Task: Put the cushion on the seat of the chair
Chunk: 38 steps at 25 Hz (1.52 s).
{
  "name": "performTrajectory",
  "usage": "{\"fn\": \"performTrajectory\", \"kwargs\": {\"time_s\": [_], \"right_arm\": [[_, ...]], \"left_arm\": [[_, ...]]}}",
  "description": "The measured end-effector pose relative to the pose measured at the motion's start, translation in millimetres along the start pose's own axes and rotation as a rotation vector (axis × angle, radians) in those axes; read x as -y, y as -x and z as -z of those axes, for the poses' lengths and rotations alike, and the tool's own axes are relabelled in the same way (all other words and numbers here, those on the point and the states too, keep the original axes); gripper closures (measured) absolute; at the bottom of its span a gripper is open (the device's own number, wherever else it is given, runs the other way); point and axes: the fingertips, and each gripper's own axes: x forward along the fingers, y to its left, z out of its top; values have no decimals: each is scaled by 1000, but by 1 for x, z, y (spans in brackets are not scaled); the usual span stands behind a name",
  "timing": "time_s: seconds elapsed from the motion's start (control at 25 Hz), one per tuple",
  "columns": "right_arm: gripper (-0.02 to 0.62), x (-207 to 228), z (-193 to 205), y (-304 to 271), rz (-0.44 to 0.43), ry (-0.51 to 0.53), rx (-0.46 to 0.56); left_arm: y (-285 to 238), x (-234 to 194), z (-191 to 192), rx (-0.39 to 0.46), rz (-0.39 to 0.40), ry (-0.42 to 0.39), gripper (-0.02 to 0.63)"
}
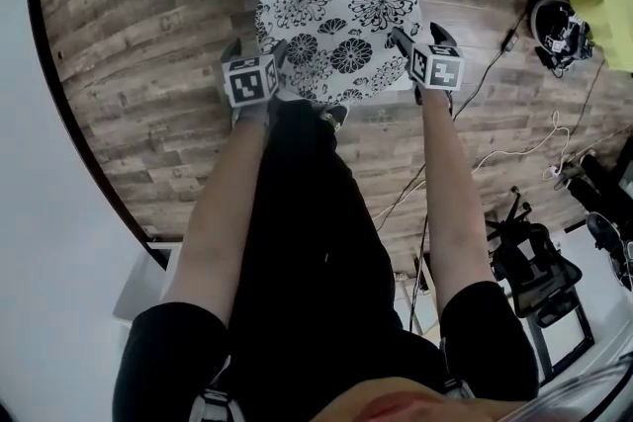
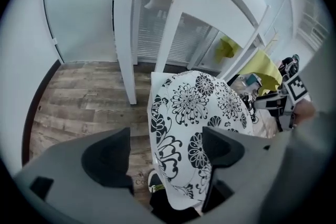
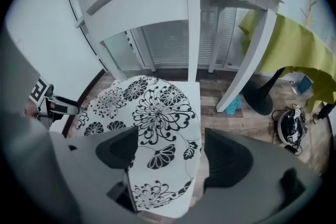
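My left gripper [image 2: 167, 150] has its jaws wide apart. The near left corner of the square white cushion with a black flower print [image 1: 336, 10] shows between them, but no pad presses on it. My right gripper [image 3: 169, 152] is spread just as wide over the near right corner, also without a grip. The cushion lies flat on the seat of the white wooden chair [image 3: 191, 18], in front of its slatted back. The chair stands on a weathered wood-plank floor [image 1: 148, 35].
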Motion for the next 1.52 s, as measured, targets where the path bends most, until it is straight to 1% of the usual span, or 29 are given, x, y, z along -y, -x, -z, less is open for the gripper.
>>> {"fn": "performTrajectory", "kwargs": {"time_s": [0.16, 0.28, 0.36, 0.48, 0.52, 0.56, 0.6, 0.68, 0.72, 0.76, 0.84, 1.04, 1.08, 1.16, 1.32, 1.52], "right_arm": [[219, -34, -18, 37, -37, 21, -17], [219, -67, -35, 75, -88, 23, -3], [221, -86, -51, 101, -122, 26, 25], [235, -107, -72, 137, -156, 68, 79], [254, -113, -79, 150, -169, 87, 101], [291, -118, -86, 164, -183, 105, 126], [347, -122, -93, 178, -195, 122, 152], [485, -129, -106, 208, -210, 158, 208], [518, -133, -112, 223, -218, 177, 238], [544, -136, -119, 239, -230, 195, 271], [571, -144, -129, 272, -269, 224, 339], [580, -164, -147, 354, -399, 293, 481], [580, -167, -150, 369, -420, 307, 502], [580, -173, -155, 398, -460, 332, 539], [581, -185, -167, 452, -522, 397, 603], [581, -198, -182, 519, -568, 445, 713]], "left_arm": [[40, 22, -14, -1, 31, 5, 192], [79, 44, -29, 17, 69, 19, 193], [104, 66, -46, 47, 124, 5, 193], [139, 104, -61, 91, 237, -17, 195], [152, 114, -66, 108, 261, -23, 195], [164, 124, -72, 126, 277, -33, 196], [177, 134, -77, 145, 292, -44, 198], [203, 154, -85, 179, 325, -68, 206], [217, 165, -90, 197, 342, -81, 217], [230, 174, -93, 217, 356, -92, 245], [259, 189, -100, 265, 364, -111, 349], [332, 219, -119, 415, 319, -168, 542], [347, 225, -122, 443, 311, -182, 569], [373, 237, -127, 484, 307, -204, 594], [420, 262, -137, 557, 311, -246, 595], [482, 291, -157, 690, 301, -318, 595]]}}
